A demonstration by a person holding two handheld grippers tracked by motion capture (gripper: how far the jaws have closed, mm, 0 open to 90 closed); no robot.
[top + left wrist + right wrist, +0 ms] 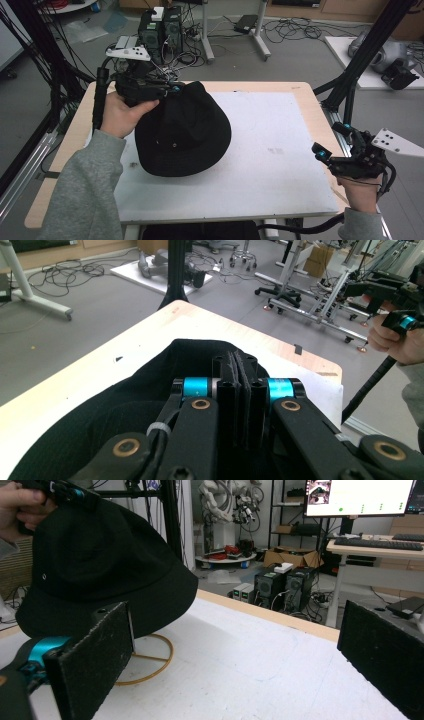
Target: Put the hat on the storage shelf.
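Black fabric of a bucket hat [182, 132] is pinched at its crown between the closed jaws of the left tongs [172, 89], which hold it above the white mat [270, 150] on the bench [305, 90], over a wooden ring stand [150, 662]. The right tongs [326, 145] hover at the bench's right edge, jaws wide apart and holding nothing.

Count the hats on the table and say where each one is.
1. The black hat is on the left part of the white board, pinched at its top by the left claw; anything beneath it is hidden.
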